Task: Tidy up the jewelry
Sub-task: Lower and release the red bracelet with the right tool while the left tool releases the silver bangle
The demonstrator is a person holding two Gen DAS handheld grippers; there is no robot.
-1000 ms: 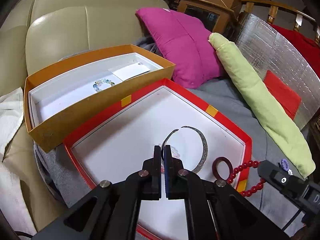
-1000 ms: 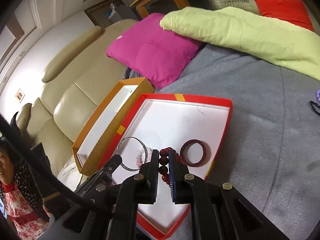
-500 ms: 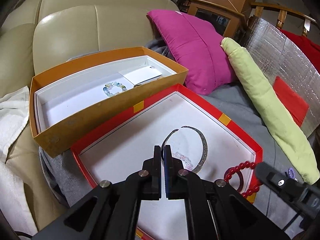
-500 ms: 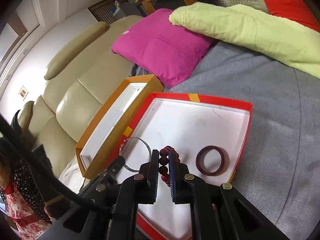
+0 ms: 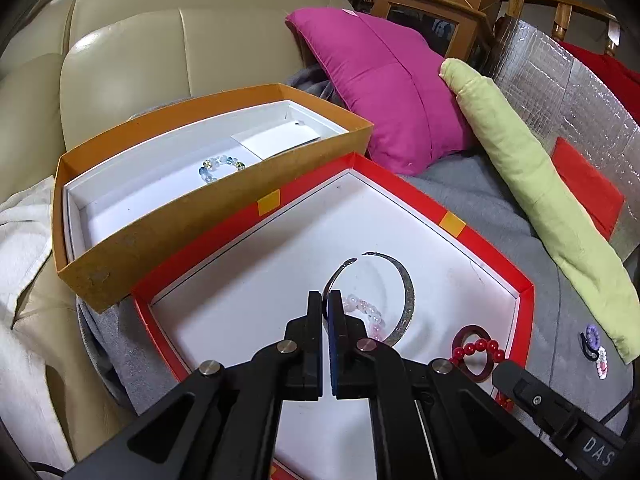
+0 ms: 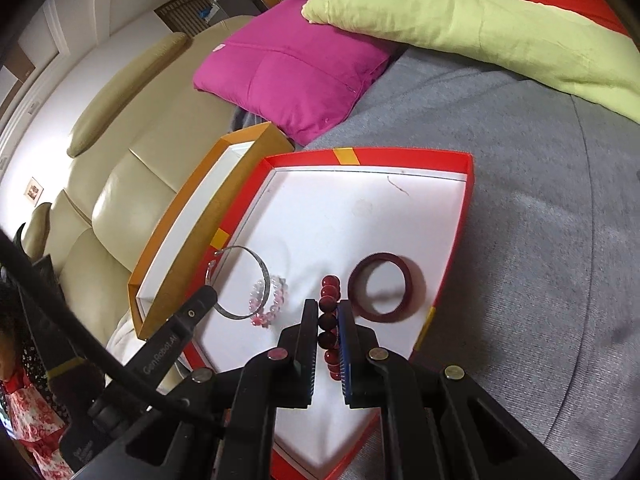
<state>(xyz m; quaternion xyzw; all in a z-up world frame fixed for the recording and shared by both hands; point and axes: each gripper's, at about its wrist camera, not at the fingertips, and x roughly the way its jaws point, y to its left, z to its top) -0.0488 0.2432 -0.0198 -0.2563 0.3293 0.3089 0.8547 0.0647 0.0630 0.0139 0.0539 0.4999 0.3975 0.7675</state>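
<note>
A red box (image 5: 404,184) with a white floor holds a silver open collar (image 5: 407,300), a pink bead bracelet (image 5: 368,314) and a dark red bangle (image 6: 380,292). My right gripper (image 6: 328,307) is shut on a red bead bracelet (image 6: 329,322), which hangs low over the box floor just left of the bangle. The left view shows those red beads (image 5: 478,346) hanging in front of the bangle. My left gripper (image 5: 329,295) hovers shut over the collar's near end, with nothing visibly held. An orange box (image 5: 168,236) behind holds a blue-green bead bracelet (image 5: 222,166).
The boxes rest on a grey blanket (image 6: 540,240) over a beige leather sofa (image 5: 132,68). A magenta cushion (image 5: 384,92) and a light green cloth (image 5: 540,200) lie behind. Small purple and pink beaded pieces (image 5: 596,346) lie on the blanket to the right. A person sits at the left edge (image 6: 24,420).
My right gripper has sunk with the red bead bracelet, from the box's rim to just above its floor beside the dark red bangle. The left gripper has stayed almost still.
</note>
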